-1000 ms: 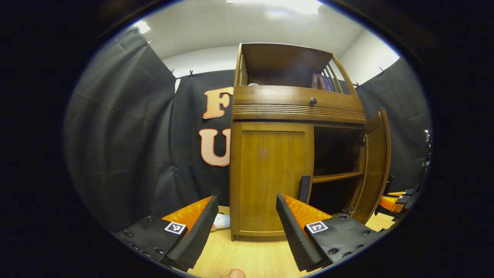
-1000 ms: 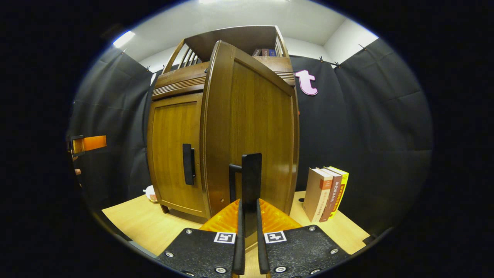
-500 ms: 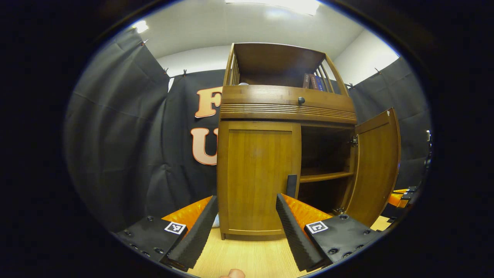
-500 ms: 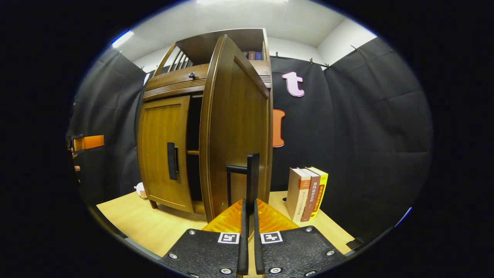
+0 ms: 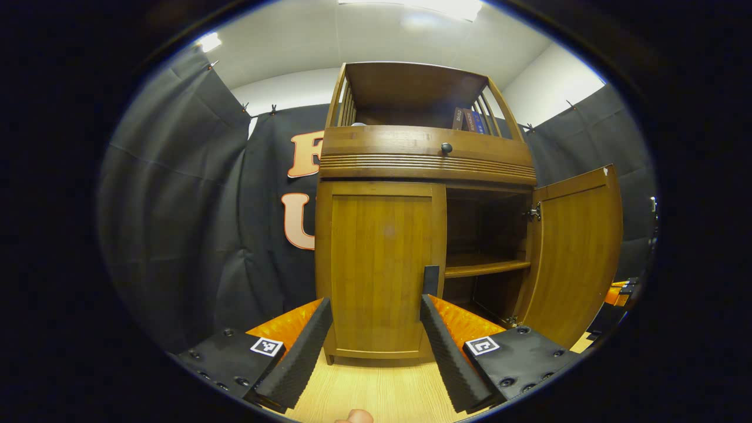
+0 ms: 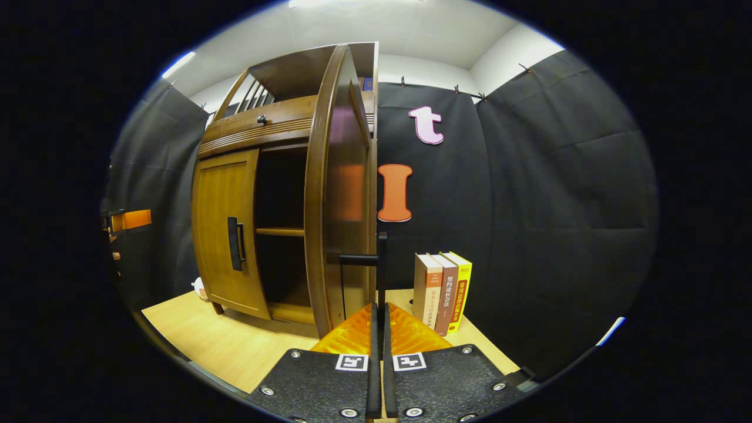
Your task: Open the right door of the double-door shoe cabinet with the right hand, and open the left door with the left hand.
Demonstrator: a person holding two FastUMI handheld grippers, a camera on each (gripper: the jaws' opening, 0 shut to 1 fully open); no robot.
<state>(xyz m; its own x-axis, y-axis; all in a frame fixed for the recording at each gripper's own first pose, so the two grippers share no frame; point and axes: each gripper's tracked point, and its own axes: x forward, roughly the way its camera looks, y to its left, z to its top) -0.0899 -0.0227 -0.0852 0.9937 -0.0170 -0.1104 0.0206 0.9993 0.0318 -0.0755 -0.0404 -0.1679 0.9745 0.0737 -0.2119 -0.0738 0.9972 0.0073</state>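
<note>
The wooden shoe cabinet [image 5: 426,155] stands on the table. Its left door [image 5: 379,270] is closed, with a black handle [image 5: 430,281] at its inner edge. My left gripper [image 5: 376,305] is open in front of that door, a short way off, with nothing between its fingers. The right door [image 5: 578,258] stands swung wide, baring an inner shelf [image 5: 484,265]. In the right gripper view that door [image 6: 341,194] is nearly edge-on, and my right gripper [image 6: 379,310] is shut on its black handle [image 6: 380,267]. The left door [image 6: 226,229] and left gripper [image 6: 129,220] appear there too.
Three upright books [image 6: 443,291] stand on the light wooden table [image 6: 235,346] just right of the open door. A small white object [image 6: 200,289] lies by the cabinet's left foot. Books [image 5: 467,119] sit on the top shelf above a drawer knob [image 5: 446,147].
My right gripper has pulled the right door further open, from roughly half to wide. My left gripper has shifted so the closed left door sits more centred between its fingers.
</note>
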